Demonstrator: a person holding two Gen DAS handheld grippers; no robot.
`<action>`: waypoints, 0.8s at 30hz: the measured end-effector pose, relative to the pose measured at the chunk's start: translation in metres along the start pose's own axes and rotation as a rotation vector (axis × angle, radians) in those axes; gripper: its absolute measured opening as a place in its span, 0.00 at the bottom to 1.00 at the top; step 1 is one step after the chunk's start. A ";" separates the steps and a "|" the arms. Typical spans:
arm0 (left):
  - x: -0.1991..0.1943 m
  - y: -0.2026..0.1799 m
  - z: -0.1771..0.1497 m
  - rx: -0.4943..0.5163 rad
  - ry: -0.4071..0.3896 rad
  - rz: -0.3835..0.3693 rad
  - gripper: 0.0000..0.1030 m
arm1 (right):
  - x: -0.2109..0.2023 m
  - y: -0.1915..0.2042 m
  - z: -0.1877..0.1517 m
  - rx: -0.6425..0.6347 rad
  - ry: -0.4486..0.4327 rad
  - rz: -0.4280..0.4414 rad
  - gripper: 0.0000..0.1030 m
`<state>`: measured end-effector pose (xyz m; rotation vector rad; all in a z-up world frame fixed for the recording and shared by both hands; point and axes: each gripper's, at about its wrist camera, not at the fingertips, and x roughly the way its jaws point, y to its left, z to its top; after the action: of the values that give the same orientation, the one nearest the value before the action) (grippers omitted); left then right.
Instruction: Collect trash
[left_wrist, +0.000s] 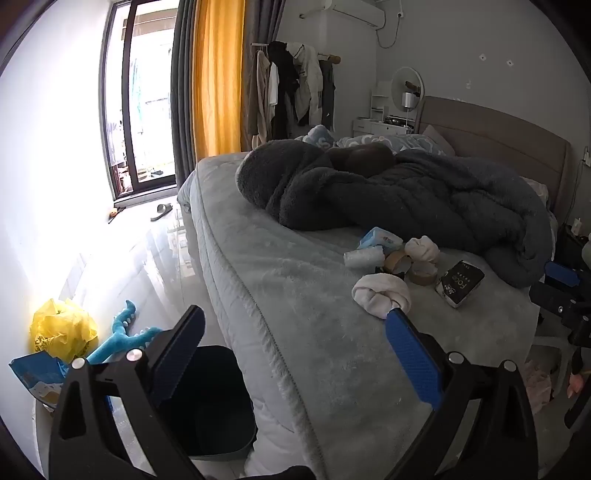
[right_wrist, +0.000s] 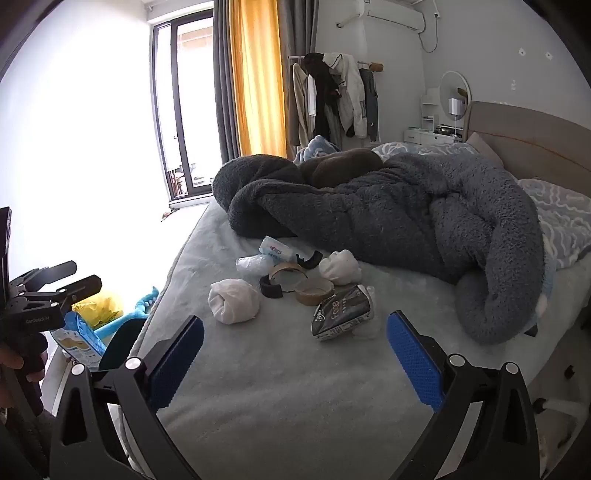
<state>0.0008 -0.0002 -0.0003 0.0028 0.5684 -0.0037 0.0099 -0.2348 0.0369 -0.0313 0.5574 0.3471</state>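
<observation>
Grey plush cover of the bed (right_wrist: 295, 387) carries a small heap of trash: 2 white crumpled paper balls (right_wrist: 233, 301), 2 brown cardboard tape rings (right_wrist: 314, 290), a black tissue packet (right_wrist: 341, 312) and a clear plastic wrapper (right_wrist: 253, 264). The left gripper (left_wrist: 295, 350) has its blue pads wide apart above the bed edge, over a black waste bin (left_wrist: 214, 402) on the floor. The right gripper (right_wrist: 295, 354) is wide too, holding nothing, near the heap.
</observation>
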 end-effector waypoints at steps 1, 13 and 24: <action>0.000 0.000 0.000 -0.004 -0.002 -0.004 0.97 | 0.000 0.000 0.000 -0.001 0.000 -0.001 0.97; 0.000 0.001 0.000 -0.016 -0.002 -0.010 0.97 | 0.001 0.003 0.000 -0.008 0.007 -0.004 0.97; 0.002 -0.001 -0.002 -0.009 0.002 -0.011 0.97 | 0.002 0.000 -0.001 -0.001 -0.001 -0.002 0.97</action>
<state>0.0017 -0.0015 -0.0032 -0.0093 0.5701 -0.0116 0.0116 -0.2345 0.0352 -0.0327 0.5557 0.3458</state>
